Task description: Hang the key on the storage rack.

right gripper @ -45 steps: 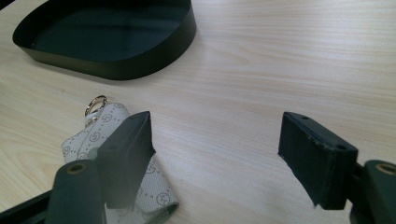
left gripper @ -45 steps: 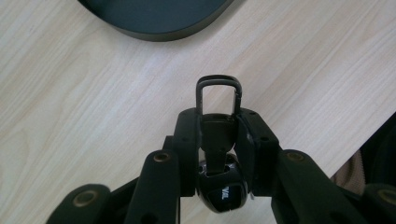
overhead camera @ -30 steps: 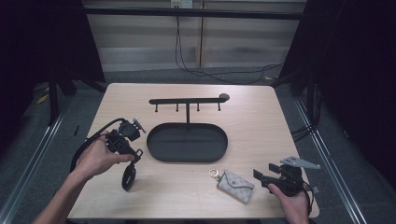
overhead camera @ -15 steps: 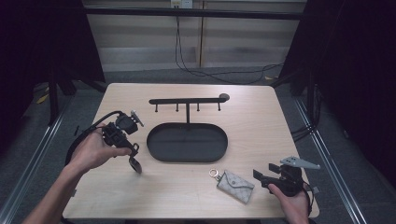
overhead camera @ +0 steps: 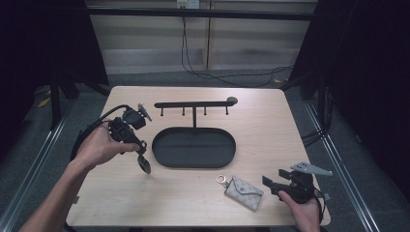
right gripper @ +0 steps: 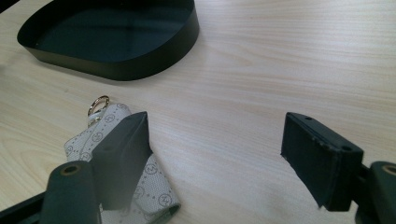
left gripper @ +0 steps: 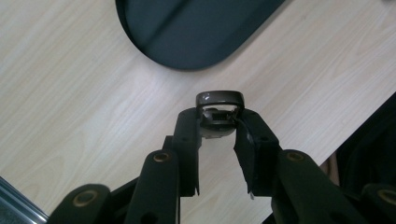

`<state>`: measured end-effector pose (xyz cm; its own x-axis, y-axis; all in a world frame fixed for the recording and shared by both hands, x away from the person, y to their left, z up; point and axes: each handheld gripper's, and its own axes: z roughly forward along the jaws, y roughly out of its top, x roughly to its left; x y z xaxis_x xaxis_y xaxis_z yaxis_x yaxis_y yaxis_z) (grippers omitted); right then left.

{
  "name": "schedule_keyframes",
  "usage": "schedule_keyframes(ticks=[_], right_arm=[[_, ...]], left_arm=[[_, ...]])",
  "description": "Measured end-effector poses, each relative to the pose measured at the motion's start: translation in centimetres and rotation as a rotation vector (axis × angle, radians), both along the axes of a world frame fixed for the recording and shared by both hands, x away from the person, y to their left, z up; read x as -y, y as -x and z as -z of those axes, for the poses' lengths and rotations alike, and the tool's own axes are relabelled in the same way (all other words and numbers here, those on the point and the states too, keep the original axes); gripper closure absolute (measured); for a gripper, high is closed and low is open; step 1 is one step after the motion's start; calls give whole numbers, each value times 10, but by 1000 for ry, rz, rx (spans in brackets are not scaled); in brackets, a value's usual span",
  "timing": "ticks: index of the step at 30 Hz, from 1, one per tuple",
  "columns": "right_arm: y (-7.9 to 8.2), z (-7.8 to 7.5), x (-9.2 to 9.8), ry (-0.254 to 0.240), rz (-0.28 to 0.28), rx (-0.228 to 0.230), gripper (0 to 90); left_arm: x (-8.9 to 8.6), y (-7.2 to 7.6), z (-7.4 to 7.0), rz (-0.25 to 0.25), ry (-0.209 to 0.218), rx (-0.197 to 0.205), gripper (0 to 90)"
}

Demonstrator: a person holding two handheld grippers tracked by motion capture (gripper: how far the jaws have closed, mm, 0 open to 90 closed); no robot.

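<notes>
Oval tray (overhead camera: 193, 163) between dark fob (overhead camera: 143, 163) and pouch (overhead camera: 245, 192)

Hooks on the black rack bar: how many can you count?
4, hanging along the rack bar behind the oval tray: two left of its post, two right. They are small; more may be hidden.

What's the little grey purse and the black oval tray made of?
The purse looks like printed canvas or coated fabric: a repeating pattern, a soft folded flap, a gold-coloured ring. The tray seems to be matt black painted metal, with thin stiff walls and a dull sheen.
</notes>
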<state>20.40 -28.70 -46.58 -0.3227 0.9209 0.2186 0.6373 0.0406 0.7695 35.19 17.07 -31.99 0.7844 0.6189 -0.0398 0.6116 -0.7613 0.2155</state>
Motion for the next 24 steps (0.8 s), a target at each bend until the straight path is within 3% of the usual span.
schedule_keyframes(ticks=[4, 9, 10, 16, 20, 24], right_arm=[[0, 0, 0, 0, -2, -1, 235], [0, 0, 0, -1, -3, -1, 234], [1, 0, 0, -2, -2, -1, 234], [1, -1, 0, -2, -6, 2, 234], [1, 0, 0, -3, -6, -1, 234], [1, 0, 0, -2, -6, 0, 234]], left_arm=[[6, -4, -3, 19, -29, -1, 708], [10, -11, -7, -20, -36, -4, 708], [10, -13, -8, -8, -40, -12, 708], [13, -24, -18, -25, -26, -6, 708], [17, -32, -22, -64, -27, 8, 708], [23, -39, -28, -56, -23, -3, 708]])
